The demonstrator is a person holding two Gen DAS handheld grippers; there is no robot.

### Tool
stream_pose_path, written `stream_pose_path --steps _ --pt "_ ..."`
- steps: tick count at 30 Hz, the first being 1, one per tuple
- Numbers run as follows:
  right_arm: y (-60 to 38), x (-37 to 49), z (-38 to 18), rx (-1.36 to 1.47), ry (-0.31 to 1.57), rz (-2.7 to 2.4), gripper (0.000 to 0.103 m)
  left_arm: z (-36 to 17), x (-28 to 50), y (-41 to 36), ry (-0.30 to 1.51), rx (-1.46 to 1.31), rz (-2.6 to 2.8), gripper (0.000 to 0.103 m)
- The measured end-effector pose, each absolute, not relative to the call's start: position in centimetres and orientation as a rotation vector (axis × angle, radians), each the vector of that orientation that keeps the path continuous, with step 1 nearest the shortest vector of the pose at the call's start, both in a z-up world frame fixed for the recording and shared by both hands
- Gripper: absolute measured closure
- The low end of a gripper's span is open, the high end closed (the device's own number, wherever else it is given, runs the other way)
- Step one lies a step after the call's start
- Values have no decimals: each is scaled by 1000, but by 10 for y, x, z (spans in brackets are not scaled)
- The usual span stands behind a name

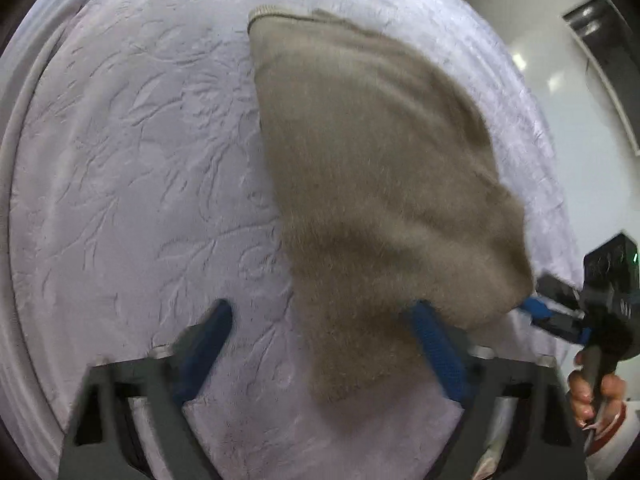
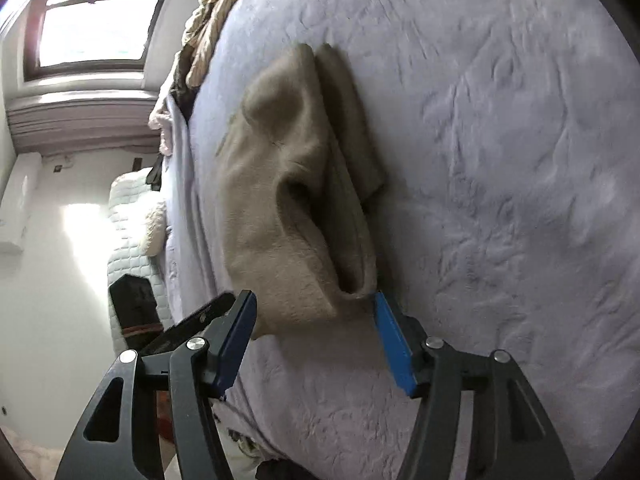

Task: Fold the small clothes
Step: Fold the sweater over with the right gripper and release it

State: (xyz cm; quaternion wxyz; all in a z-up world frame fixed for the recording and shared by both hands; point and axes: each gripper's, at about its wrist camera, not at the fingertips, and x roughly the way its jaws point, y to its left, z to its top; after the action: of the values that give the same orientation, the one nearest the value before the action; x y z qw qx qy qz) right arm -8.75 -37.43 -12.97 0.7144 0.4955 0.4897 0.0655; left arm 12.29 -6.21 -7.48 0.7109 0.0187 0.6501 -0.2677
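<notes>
a beige knit garment (image 1: 372, 184) lies folded on the embossed white bedspread (image 1: 132, 168), near the bed's edge. both the left gripper (image 1: 320, 344) and right gripper (image 2: 316, 336) gape, pads clear of cloth. bare spread lies beyond; tan clothes (image 2: 212, 20) are heaped at the far edge.

A fuzzy taupe-brown knitted garment (image 1: 372, 184) with a paler ribbed hem lies ahead of the left tool (image 1: 324, 344), whose frame is dark grey and whose pads are bright blue with a fine dotted texture. Under it spreads a pale lavender bedspread (image 1: 132, 168) embossed with a tone-on-tone leaf-and-branch pattern. Left of the black-framed, blue-padded right tool (image 2: 316, 336) stand a white quilted cushion (image 2: 132, 216) stitched in squares and a reddish-brown window frame (image 2: 36, 40).
</notes>
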Motion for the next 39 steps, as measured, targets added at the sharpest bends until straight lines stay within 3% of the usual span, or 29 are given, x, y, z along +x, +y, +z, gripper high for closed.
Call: stream_pose_path --steps 1,2,7,14,16,18,19,20,23,26,33,39 --pt "-376 -89 -136 1122 1075 121 56 -78 120 -69 1458 90 -604 68" --pt "-375 -83 -142 1161 1078 90 91 -78 119 -74 1465 105 -611 73" --pt "-363 -83 -132 1185 1038 73 91 -71 104 -79 1374 218 -618 73" --pt "-356 -90 -169 1185 1124 -27 91 -74 97 -67 1356 170 -578 72" --pt "-353 -88 -161 1136 1152 -28 85 -71 96 -67 1353 177 -568 72" --pt "-349 -89 -150 1049 1224 -55 61 -69 96 -67 1365 175 -539 49" --pt "-348 -89 -143 1003 1242 -67 56 -67 96 -65 1361 179 -503 18" --pt "-347 -90 -133 957 1240 -78 53 -64 96 -63 1342 178 -477 9" --pt "-341 -86 -101 835 1179 -78 54 -56 98 -57 1320 161 -430 9" --pt "-325 -67 -78 714 1149 -64 75 -55 101 -47 1349 136 -397 9" --pt "-308 -28 -87 571 1185 -28 76 -51 99 -28 1375 166 -325 9" --pt "-350 -45 -117 739 1214 -161 73 -53 93 -18 1408 146 -337 9"
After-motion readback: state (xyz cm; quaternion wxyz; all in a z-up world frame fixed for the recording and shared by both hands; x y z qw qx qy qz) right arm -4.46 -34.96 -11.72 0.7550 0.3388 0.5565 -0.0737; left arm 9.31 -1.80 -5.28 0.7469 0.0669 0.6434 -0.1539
